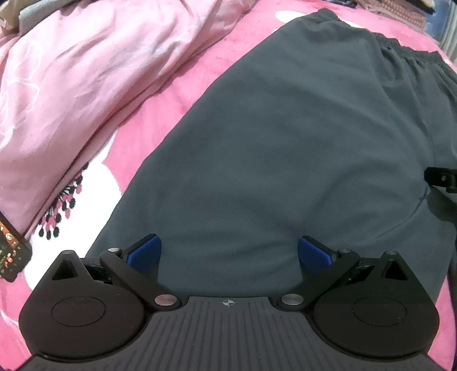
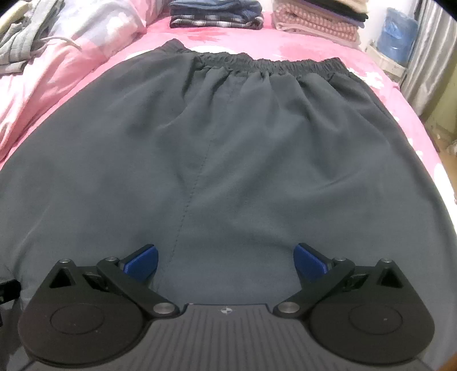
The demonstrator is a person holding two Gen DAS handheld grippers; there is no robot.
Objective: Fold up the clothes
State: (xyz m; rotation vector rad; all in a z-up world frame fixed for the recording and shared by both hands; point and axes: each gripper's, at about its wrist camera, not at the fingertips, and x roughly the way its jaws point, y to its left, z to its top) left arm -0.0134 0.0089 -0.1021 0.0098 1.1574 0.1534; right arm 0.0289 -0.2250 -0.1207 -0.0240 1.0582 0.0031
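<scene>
Dark grey shorts (image 1: 285,137) lie spread flat on a pink bed, with the elastic waistband (image 2: 271,64) at the far end. They fill most of the right wrist view (image 2: 228,159), with a stitched centre seam (image 2: 188,199) running toward me. My left gripper (image 1: 230,254) is open and empty, low over the near part of the shorts. My right gripper (image 2: 225,261) is open and empty, low over the near middle of the shorts. Part of the right gripper shows at the right edge of the left wrist view (image 1: 441,178).
A pale pink quilt (image 1: 74,85) is bunched on the left of the bed. Folded clothes (image 2: 217,14) and a folded patterned blanket (image 2: 317,25) are stacked at the far end. Grey garments (image 2: 25,37) lie far left. A dark phone-like object (image 1: 11,251) lies near left.
</scene>
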